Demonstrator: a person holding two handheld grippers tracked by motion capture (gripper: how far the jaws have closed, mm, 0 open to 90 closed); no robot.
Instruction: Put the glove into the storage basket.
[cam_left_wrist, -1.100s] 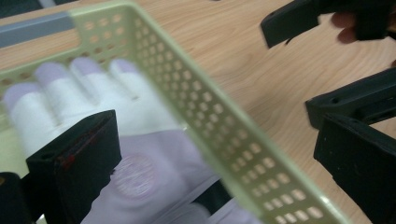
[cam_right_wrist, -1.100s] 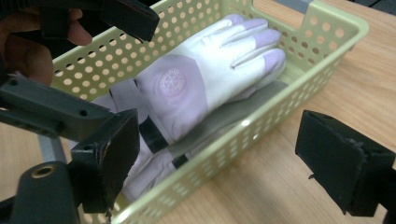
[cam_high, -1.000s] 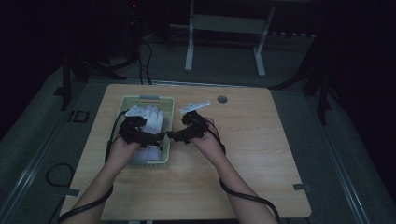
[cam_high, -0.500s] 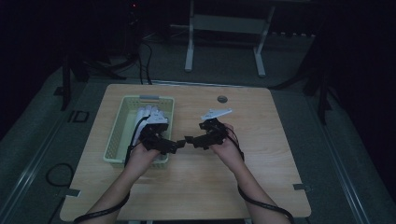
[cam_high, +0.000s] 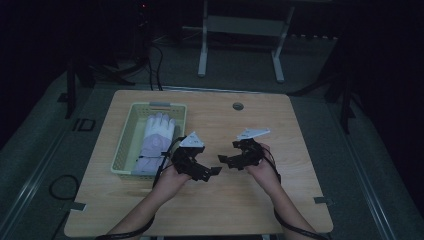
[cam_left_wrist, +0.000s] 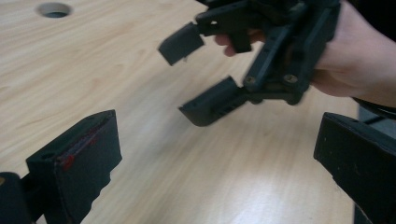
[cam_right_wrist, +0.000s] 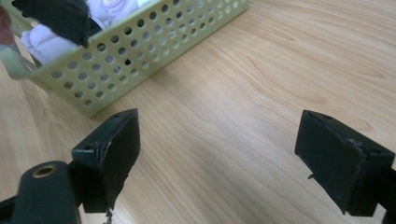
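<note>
Dark floor and the legs of a stand are seen beyond a light wooden table (cam_high: 280, 200), which carries a pale green perforated basket (cam_high: 125, 150) on its left half. A white and lilac glove (cam_high: 155, 137) is laid inside the basket, fingers pointing toward the far edge.

Both grippers are held over bare wood near the middle of the table, to the right of the basket, with their tips turned toward each other and a small gap kept between them. The left gripper (cam_high: 210, 171) is held just beside the basket's right wall; its jaws are spread wide in the left gripper view, with nothing between them but tabletop. The right gripper (cam_high: 225, 160) is held farther from the basket, and its jaws are likewise spread apart and empty in the right gripper view. The glove is thus left untouched, behind and to the left of the left gripper, separated from it by the basket wall.

In the right gripper view the glove (cam_right_wrist: 109, 11) is glimpsed only in part through the basket's holes and over its rim, and it is cut off by the frame's top edge. The near end of the glove is partly covered by the left gripper's grey plate in the high view.
</note>
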